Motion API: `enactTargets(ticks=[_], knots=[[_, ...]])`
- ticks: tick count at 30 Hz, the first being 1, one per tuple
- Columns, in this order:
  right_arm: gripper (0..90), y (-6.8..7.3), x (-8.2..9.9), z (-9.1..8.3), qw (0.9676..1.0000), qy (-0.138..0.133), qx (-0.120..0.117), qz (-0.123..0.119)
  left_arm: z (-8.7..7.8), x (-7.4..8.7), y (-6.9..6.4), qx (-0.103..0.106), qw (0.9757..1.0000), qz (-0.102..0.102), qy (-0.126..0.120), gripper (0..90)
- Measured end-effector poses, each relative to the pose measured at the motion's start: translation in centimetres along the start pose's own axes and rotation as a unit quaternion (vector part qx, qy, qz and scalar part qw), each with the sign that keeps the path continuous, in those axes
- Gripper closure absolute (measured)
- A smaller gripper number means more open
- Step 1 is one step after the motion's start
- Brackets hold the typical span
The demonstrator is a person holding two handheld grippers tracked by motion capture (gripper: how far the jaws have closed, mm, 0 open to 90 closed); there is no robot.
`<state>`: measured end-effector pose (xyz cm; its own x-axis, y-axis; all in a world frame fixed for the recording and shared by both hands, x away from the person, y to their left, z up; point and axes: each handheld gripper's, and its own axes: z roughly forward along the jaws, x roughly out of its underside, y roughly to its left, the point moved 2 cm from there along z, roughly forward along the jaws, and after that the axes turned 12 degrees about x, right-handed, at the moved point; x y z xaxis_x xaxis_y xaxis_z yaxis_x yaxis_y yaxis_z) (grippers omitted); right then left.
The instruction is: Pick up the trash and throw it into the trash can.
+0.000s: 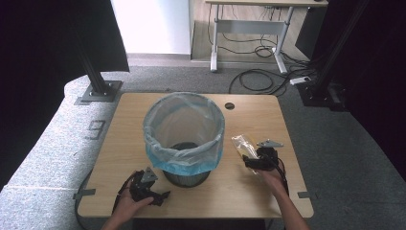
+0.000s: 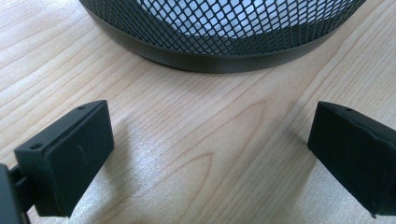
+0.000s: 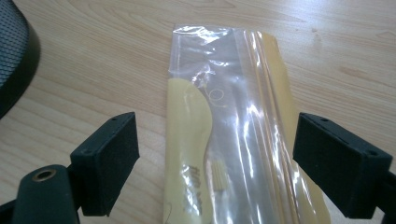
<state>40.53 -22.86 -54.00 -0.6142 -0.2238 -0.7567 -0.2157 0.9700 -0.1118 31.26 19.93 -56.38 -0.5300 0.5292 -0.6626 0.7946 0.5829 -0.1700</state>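
While both grippers are sitting low over the wooden table (image 1: 249, 187), the scene is reading as follows:

Bin: a black mesh wastebasket (image 1: 186, 175) is standing upright near the middle of the table, and a pale blue bag liner (image 1: 184, 127) is folding over its rim and hanging partway down the outside.

Packet: a clear zip-top plastic packet (image 3: 233, 130) with a yellow card inside is lying flat on the table to the right of the bin, apart from it.

Right gripper (image 3: 217, 163): its jaws are standing wide apart, one on each side of the packet's near end, and neither pad is touching the plastic. In the high view this gripper (image 1: 249, 160) is resting just at the packet's near edge, with the person's right hand (image 1: 273, 179) holding it from behind.

Left gripper (image 2: 210, 144): its jaws are gaping wide over bare wood, holding nothing, and pointing at the bin's dark base ring just ahead. In the high view it (image 1: 160, 196) is sitting at the bin's lower left, gripped by the left hand (image 1: 131, 203).
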Motion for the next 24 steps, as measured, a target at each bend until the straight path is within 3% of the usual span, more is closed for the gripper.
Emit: enactTargets(ticks=[6,14,24], knots=[[12.7,0.0,-0.3,1.1,1.0,0.002,0.004,-0.001,0.0,0.0,0.0,0.0,1.0,0.0,0.0,0.0],[11.4,0.1,0.0,2.8,0.9995,0.027,0.01,-0.011,0.0,0.0,0.0,0.0,1.0,0.0,0.0,0.1],[13.1,-0.1,0.5,3.2,0.999,0.038,0.017,-0.019,0.0,0.0,0.0,0.0,1.0,0.0,0.0,0.1]])
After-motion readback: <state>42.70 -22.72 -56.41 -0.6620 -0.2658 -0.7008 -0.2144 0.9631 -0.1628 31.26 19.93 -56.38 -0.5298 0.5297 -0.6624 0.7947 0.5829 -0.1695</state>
